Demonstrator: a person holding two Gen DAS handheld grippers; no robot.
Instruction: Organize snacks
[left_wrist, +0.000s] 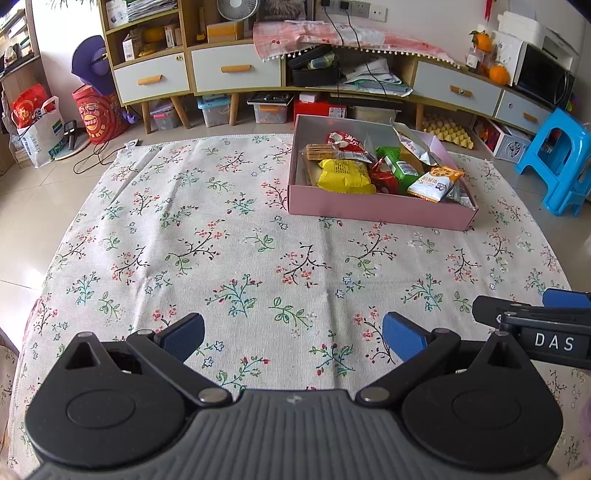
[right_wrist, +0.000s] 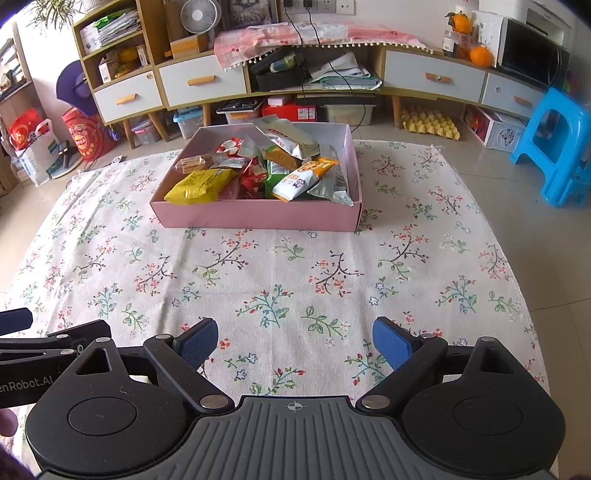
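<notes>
A pink box (left_wrist: 376, 208) (right_wrist: 255, 218) sits on the far part of a floral cloth (left_wrist: 240, 258) (right_wrist: 295, 280), filled with several snack packets. Among them are a yellow packet (left_wrist: 345, 177) (right_wrist: 199, 186), a green packet (left_wrist: 397, 164) (right_wrist: 275, 173) and a white-and-orange cookie packet (left_wrist: 436, 182) (right_wrist: 303, 177). My left gripper (left_wrist: 293, 336) hovers open over the near cloth, with nothing between its blue pads. My right gripper (right_wrist: 295, 341) is open and empty too, close beside the left; its side shows at the left wrist view's right edge (left_wrist: 532, 321).
A low wooden cabinet (left_wrist: 236, 70) (right_wrist: 207, 81) with drawers lines the back wall, with storage bins beneath. A blue plastic stool (left_wrist: 557, 162) (right_wrist: 557, 147) stands right of the cloth. Bags (left_wrist: 37, 129) sit on the tile floor at left.
</notes>
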